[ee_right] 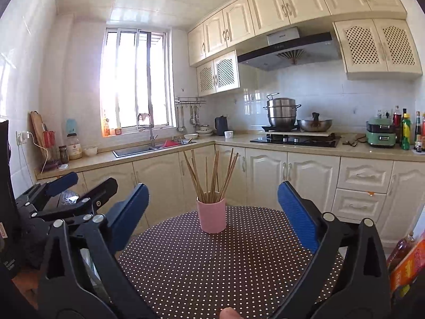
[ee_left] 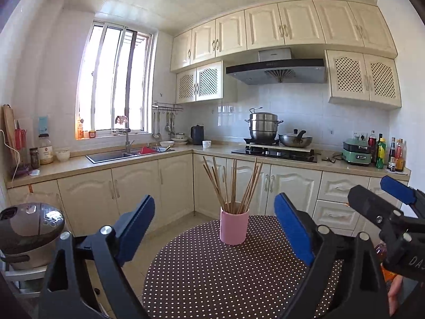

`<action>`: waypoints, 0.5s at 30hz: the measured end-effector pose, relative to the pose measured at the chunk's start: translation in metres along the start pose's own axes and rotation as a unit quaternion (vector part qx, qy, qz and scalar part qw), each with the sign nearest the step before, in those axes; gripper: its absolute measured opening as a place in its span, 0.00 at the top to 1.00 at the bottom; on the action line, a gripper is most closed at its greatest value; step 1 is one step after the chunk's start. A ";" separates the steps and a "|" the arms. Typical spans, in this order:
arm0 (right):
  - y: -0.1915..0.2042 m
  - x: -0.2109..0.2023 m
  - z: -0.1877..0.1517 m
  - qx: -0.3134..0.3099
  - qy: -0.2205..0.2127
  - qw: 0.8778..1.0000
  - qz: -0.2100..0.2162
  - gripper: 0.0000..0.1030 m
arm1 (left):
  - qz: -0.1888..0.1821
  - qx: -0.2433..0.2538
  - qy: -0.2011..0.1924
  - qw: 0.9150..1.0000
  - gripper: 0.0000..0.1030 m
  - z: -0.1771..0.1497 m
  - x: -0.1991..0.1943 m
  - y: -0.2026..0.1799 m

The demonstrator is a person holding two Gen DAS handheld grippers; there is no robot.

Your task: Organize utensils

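A pink cup [ee_left: 234, 226] stands upright on the far part of a round table with a brown polka-dot cloth [ee_left: 212, 279]. Several wooden chopsticks [ee_left: 233, 183] fan out of it. My left gripper [ee_left: 213, 214] hangs above the table's near side, back from the cup, open wide with nothing between its blue pads. In the right wrist view the same pink cup [ee_right: 211, 215] and chopsticks [ee_right: 212, 175] stand beyond my right gripper [ee_right: 212, 202], which is also open wide and empty. Each gripper shows at the edge of the other's view.
A rice cooker [ee_left: 29, 234] sits low at the left of the table. Bottles and an orange packet [ee_right: 406, 263] stand at the right. Behind are base cabinets, a sink [ee_left: 114, 155], a stove with pots [ee_left: 276, 133] and condiment bottles [ee_left: 393, 154].
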State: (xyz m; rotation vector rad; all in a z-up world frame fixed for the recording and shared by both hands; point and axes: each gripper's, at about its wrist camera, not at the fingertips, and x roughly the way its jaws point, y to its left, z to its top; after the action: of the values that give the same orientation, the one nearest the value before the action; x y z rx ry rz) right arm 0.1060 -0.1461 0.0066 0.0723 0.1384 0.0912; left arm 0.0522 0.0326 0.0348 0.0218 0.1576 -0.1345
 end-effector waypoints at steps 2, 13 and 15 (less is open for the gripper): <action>0.005 -0.004 0.002 -0.009 -0.002 1.000 -0.008 0.06 | 0.005 0.005 -0.007 1.000 0.10 0.004 -0.009 0.000; 0.015 -0.016 0.013 -0.032 -0.020 0.999 -0.024 0.06 | 0.009 0.009 -0.035 0.999 0.09 0.018 -0.019 0.002; 0.017 -0.017 0.014 -0.036 -0.023 0.999 -0.027 0.06 | 0.012 0.010 -0.038 0.999 0.09 0.021 -0.019 0.002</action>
State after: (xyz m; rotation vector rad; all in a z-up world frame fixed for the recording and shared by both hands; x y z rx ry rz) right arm 0.0897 -0.1317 0.0243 -0.0017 0.0904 0.0409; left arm 0.0370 0.0362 0.0584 0.0388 0.0795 -0.1132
